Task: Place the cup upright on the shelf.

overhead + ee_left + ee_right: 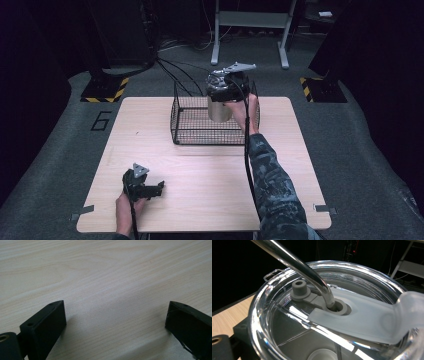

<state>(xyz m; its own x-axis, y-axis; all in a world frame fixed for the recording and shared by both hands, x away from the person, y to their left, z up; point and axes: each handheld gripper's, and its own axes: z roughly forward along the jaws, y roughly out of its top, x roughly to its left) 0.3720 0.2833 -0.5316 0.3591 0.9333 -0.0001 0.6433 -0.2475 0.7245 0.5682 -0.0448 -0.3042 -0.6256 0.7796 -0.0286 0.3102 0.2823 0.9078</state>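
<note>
Left gripper (pixel 159 188) lay low on the near bench (pixel 210 195), fingers spread, nothing between. Farther off, right gripper (pixel 226 89) held the steel tumbler (pixel 219 109) upright from above over the wire basket (pixel 200 130), fingers pinching its clear lid (pixel 287 315); long axis vertical, metal straw (pixel 294 262) leaning

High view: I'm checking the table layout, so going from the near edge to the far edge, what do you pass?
Left gripper, resting open low over the table → wire basket → steel tumbler in the basket, with the right gripper on its top.
</note>
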